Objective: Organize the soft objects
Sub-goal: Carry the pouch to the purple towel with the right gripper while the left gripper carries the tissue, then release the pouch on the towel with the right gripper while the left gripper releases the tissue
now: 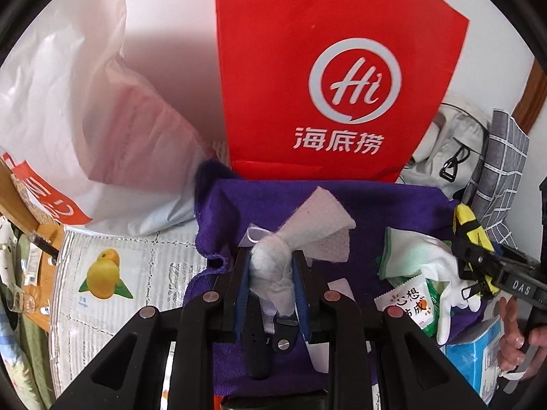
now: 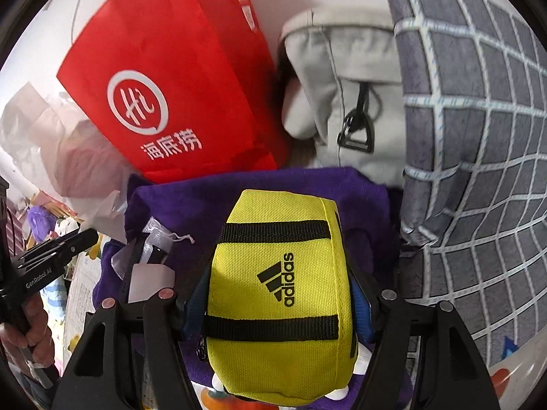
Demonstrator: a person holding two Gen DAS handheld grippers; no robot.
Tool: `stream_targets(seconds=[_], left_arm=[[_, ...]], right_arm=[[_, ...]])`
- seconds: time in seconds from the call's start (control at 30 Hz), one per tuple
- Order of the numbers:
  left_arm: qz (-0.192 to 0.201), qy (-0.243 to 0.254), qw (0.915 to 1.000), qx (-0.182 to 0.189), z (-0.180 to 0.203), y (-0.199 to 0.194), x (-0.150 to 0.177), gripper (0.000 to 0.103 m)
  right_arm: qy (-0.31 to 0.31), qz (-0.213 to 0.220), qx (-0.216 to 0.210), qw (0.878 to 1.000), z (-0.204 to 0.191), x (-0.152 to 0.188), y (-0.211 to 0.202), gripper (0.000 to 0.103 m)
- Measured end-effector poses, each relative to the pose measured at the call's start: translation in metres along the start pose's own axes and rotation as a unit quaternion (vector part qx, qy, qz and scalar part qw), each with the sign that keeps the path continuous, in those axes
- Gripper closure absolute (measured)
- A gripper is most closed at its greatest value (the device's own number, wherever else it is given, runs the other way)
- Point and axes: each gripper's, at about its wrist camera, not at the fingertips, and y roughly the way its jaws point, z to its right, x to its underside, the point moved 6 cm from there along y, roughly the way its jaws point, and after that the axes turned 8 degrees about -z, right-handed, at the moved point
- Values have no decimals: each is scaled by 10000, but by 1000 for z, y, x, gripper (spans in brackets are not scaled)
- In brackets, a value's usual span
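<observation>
In the left wrist view the left gripper (image 1: 271, 273) sits at lower centre, its jaws closed narrow on a knotted white cloth (image 1: 273, 270) whose pale flap fans up and right over a purple towel (image 1: 386, 205). Under the jaws a black strap (image 1: 258, 341) lies on the towel. At the right of that frame a white glove (image 1: 444, 273) and a green-and-white snack packet (image 1: 410, 304) rest on the towel, beside a blue tissue pack (image 1: 475, 358).

In the right wrist view the right gripper (image 2: 280, 294) fills the lower centre, its jaws spread around a yellow Adidas pouch (image 2: 273, 290) and clamped on its sides, above the purple towel. A red Haidilao bag (image 2: 177, 78) stands at upper left, a grey bag (image 2: 345, 95) at upper centre, and a grey checked cloth (image 2: 478, 136) on the right.
</observation>
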Motion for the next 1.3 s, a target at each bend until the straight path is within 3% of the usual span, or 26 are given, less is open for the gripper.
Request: stream_targets(seconds=[0.6,0.83,1.1,1.3], left_arm=[[-388,-137,9992,2,-8,30,3,80],[-505,-153,9986,18,-8,36,5,79],[-566,-155,9983,65,-7,45,1,79],[-593,-191,9980,132,-8,48,-1,79]], right_arm=[[-174,-634,-73,9978,-12,13,29,29],[-393,-385,-134,9984,-24,11,11,28],[-438,-474,-184,9977,-28,13,16,23],[-409,-284,-204,9986,-27,11,6,22]])
